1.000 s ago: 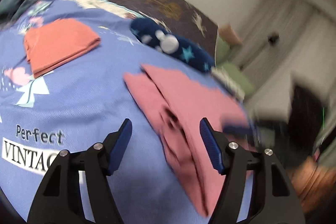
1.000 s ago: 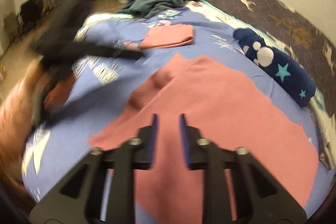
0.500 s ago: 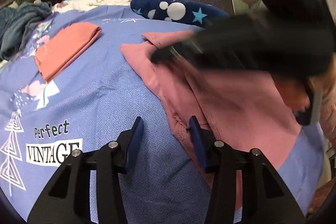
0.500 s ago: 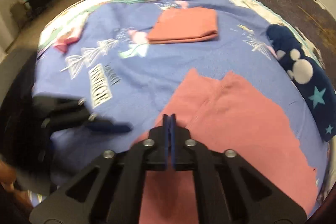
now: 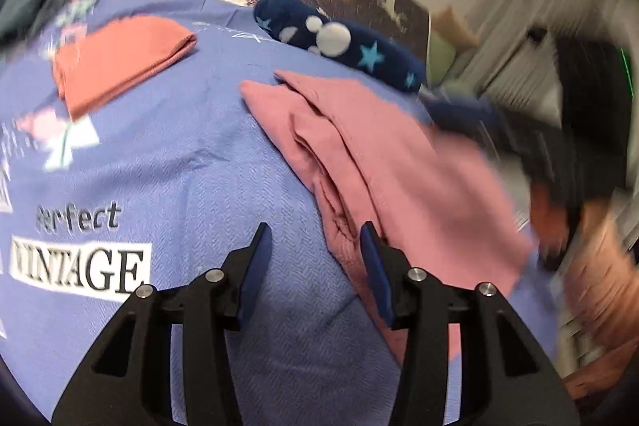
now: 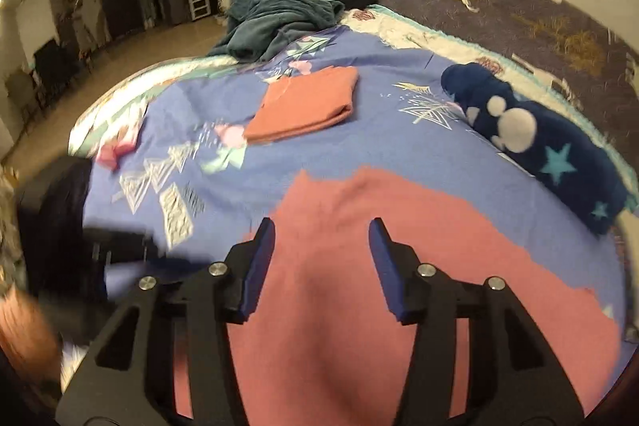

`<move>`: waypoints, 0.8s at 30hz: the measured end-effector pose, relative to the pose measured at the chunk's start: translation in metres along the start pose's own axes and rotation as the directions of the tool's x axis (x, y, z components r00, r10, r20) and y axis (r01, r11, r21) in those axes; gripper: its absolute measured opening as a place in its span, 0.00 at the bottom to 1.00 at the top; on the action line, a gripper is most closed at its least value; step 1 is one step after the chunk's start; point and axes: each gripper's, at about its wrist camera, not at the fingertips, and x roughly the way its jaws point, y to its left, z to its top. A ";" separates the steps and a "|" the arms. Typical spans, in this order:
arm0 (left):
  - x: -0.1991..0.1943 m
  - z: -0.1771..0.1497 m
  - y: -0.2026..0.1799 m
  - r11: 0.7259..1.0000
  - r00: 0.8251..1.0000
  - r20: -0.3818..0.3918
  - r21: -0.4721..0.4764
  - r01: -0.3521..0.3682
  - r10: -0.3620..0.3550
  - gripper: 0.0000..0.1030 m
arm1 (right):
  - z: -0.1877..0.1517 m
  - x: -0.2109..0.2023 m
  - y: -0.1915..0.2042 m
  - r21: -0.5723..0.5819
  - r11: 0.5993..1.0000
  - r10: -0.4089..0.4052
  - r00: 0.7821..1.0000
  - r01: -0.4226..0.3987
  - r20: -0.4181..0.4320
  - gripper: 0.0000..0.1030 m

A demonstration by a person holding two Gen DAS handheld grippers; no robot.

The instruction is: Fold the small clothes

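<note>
Over the bed, the right gripper has just been opening, jaws spread above the pink garment, nothing pinched. Left gripper sits spread at the garment's edge on the purple bedspread; folded orange cloth lies farther back.

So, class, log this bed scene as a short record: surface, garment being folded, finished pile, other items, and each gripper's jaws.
surface: blue bedspread
garment in work: pink garment, spread flat, one edge bunched
finished: folded orange cloth, lying apart from it
other: navy starred fleece; teal blanket
left gripper: jaws open, one finger at the garment's edge
right gripper: jaws have just been opening, above the garment, no cloth pinched
</note>
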 end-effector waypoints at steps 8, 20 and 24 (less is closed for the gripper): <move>0.043 0.049 0.013 0.987 0.992 -0.064 -0.129 0.099 -0.108 0.61 | -0.108 -0.051 0.076 -0.208 0.978 -0.016 0.997 -0.001 -0.080 0.59; 0.095 0.096 0.030 0.978 0.998 -0.034 -0.197 -0.064 0.059 0.04 | -0.110 -0.003 0.129 -0.371 0.898 -0.247 0.969 0.236 0.020 0.04; 0.082 0.098 0.036 0.974 0.999 -0.019 -0.221 -0.043 0.040 0.05 | -0.110 -0.017 0.122 -0.347 0.914 -0.207 0.977 0.210 0.047 0.05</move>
